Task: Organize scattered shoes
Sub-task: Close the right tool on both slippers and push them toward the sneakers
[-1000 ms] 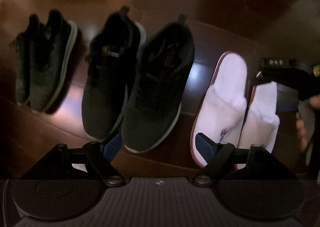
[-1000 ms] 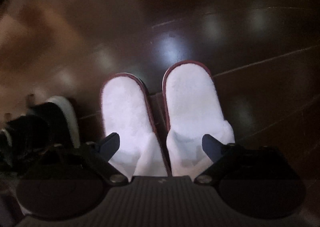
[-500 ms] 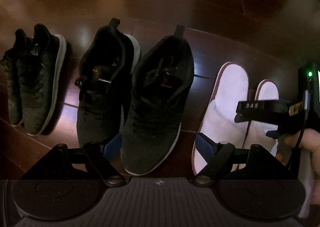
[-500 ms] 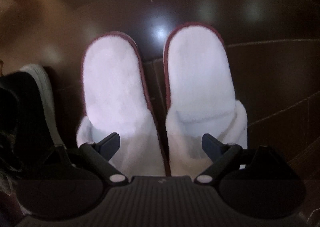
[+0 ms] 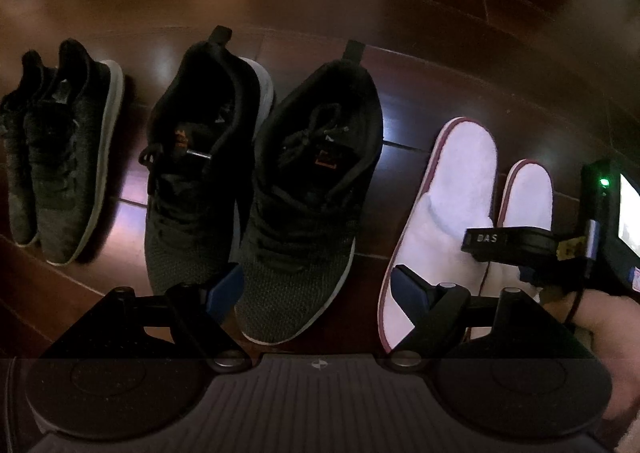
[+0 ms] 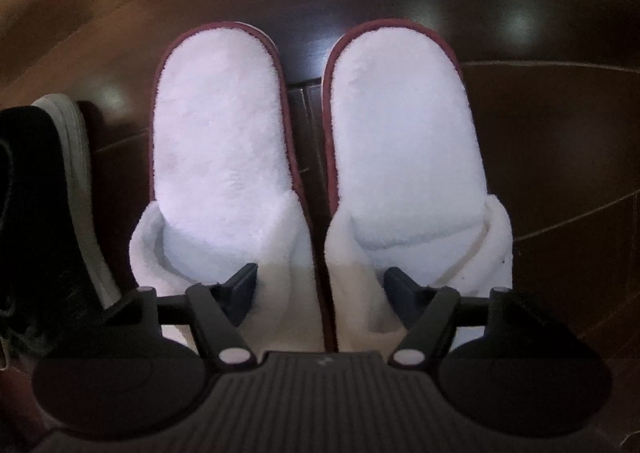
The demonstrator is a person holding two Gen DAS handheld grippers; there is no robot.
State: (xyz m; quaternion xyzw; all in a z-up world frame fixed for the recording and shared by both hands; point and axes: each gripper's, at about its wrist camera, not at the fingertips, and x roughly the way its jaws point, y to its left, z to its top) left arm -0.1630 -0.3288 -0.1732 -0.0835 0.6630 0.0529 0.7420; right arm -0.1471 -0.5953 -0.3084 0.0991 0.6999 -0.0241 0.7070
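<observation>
White plush slippers [image 6: 312, 157] sit paired on the wood floor [image 6: 540, 133], right of the black sneakers [image 5: 264, 189]. My right gripper [image 6: 320, 285] is spread across their inner uppers, gripping nothing; my left gripper [image 5: 316, 289] hangs spread over a sneaker. Slippers look light and floppy: pinch both inner walls together.

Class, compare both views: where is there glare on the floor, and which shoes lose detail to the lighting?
Left wrist view: pale glare on the wooden floor between sneakers; the small black sneakers sink into shadow. Right wrist view: the white slippers look washed out; ceiling-light spots dot the floor's upper right.
</observation>
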